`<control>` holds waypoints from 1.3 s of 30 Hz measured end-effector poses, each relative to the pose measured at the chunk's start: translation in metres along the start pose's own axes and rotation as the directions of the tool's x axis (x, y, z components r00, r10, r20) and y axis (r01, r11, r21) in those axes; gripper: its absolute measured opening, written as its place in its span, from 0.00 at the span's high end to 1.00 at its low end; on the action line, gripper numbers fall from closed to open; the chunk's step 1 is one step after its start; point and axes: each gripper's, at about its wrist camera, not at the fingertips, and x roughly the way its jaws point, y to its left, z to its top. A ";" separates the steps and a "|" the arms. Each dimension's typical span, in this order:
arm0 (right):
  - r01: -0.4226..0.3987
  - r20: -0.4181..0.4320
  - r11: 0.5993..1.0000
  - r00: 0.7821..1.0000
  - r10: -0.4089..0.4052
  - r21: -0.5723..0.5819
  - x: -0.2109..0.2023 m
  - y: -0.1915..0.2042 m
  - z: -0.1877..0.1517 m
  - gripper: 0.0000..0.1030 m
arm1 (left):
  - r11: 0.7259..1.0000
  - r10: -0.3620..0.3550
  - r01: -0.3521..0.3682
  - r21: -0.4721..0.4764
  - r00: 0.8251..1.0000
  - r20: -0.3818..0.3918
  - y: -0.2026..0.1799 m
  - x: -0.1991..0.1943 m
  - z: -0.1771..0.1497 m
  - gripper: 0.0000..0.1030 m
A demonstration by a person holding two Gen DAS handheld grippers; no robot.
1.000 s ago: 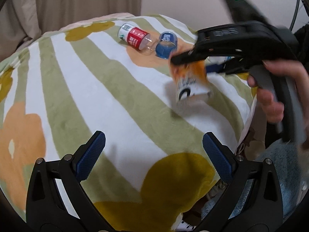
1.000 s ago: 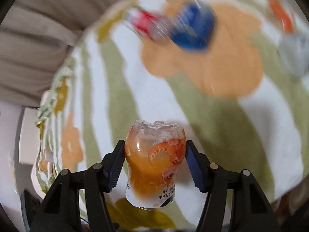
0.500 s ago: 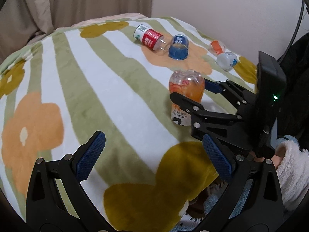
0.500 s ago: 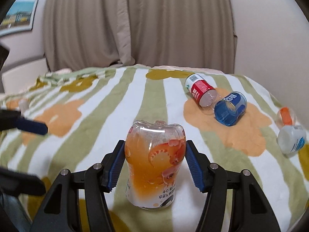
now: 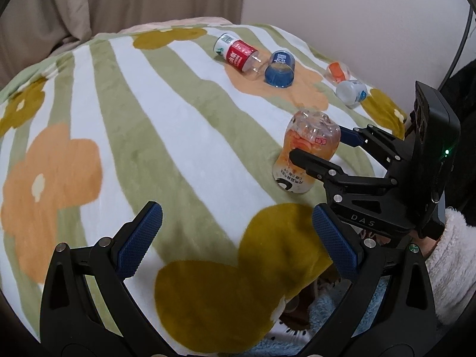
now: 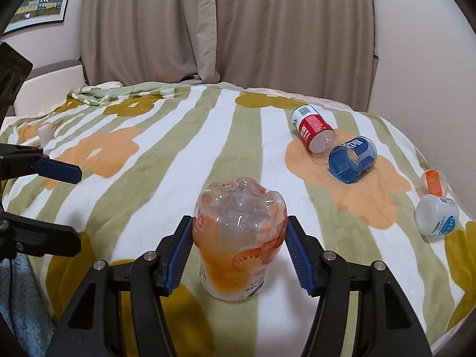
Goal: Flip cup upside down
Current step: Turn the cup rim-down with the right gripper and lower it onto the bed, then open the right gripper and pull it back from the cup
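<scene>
Cup stands inverted on the striped blanket, its moulded, lobed bottom uppermost and its printed rim pressed into the plush fabric. It is clear thin plastic with an orange label showing through. The right gripper has its ribbed blue jaws closed against the cup's two sides, at about mid-height.

From the left wrist view the same cup is seen side-on, with the right gripper reaching in from the right, and a fluffy white sleeve behind it. The left gripper hangs over the blanket's near edge with its jaws wide apart and nothing between them.

Only the right wrist view shows a framed picture on the wall and a small white object at the blanket's far left. Both views show beige curtains and four more containers lying on their sides: a red-labelled bottle touching a blue cup, and farther right an orange-labelled cup beside a white one.
</scene>
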 end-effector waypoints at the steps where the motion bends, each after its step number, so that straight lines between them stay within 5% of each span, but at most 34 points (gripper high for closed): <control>1: 0.000 -0.001 1.000 1.000 0.000 0.004 0.000 0.000 0.000 0.44 | 1.000 0.000 0.000 -0.001 1.000 0.000 0.000 0.000 0.000 0.02; 10: -0.007 -0.009 1.000 1.000 0.007 0.019 0.001 -0.001 -0.001 0.43 | 1.000 0.005 -0.005 -0.001 1.000 0.006 -0.002 -0.002 -0.001 0.02; 11: -0.017 -0.017 0.999 1.000 0.018 0.031 0.003 -0.002 -0.001 0.39 | 1.000 0.005 -0.005 0.000 1.000 0.007 -0.002 -0.003 -0.001 0.02; 13: -0.029 -0.018 0.998 0.999 0.030 0.051 0.003 -0.004 -0.001 0.09 | 1.000 0.006 -0.006 0.002 1.000 0.007 -0.002 -0.003 -0.001 0.02; 15: -0.034 -0.001 0.998 0.999 0.035 0.061 0.001 -0.005 -0.002 0.00 | 1.000 0.008 -0.008 0.005 1.000 0.008 -0.003 -0.004 -0.001 0.02; 27: -0.066 -0.036 0.995 0.997 0.069 0.077 0.002 -0.006 -0.007 0.00 | 1.000 0.018 -0.019 0.014 1.000 0.023 -0.010 -0.013 0.001 0.02; 31: -0.060 0.002 0.996 0.998 0.060 0.067 -0.031 -0.010 0.011 0.00 | 1.000 0.023 -0.024 0.011 0.995 0.098 -0.016 -0.038 0.009 0.02; 35: -0.015 0.081 0.996 0.997 0.008 0.090 -0.098 -0.025 0.046 0.00 | 0.999 0.047 -0.052 0.013 0.965 0.257 -0.029 -0.081 0.033 0.02; 39: 0.109 0.210 0.985 0.968 -0.136 0.132 -0.170 -0.034 0.071 0.00 | 0.995 0.074 -0.093 0.020 0.886 0.457 -0.056 -0.132 0.055 0.00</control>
